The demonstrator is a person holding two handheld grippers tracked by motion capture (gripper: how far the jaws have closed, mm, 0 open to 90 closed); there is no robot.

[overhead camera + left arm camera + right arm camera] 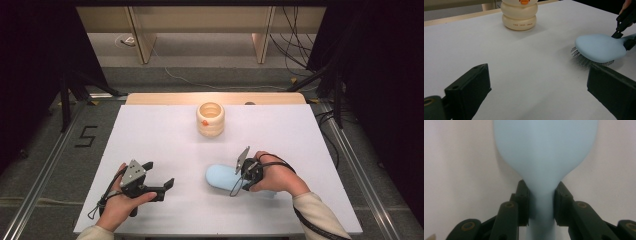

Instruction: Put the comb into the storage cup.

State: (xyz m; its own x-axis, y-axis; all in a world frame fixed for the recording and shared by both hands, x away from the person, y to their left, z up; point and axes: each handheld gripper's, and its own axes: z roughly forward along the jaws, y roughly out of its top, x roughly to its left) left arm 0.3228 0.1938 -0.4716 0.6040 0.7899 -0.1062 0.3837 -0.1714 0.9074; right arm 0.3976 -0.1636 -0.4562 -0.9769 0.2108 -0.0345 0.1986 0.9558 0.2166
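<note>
Right gripper (240, 176) has its jaws clamped on the neck of the brush (220, 176), where the handle narrows below the head; the right gripper view shows both pads pressed against the blue plastic from either side. The brush lies bristles down on the worktop (165, 135), nearer the person than the cup (210, 119) and a little to the cup's right, well apart from it. Whether the bristles bear on the surface or are just clear of it, I can't tell.

Left gripper (161, 176) sits to the left of the brush, apart from it, jaws wide apart with nothing between them.

Progress, as I read it: grasp done, transport not started. The cup stands upright and looks empty from above, so the likely remainder is lift, carry toward the cup, and set the brush in or beside it. Left side looks idle so far.
</note>
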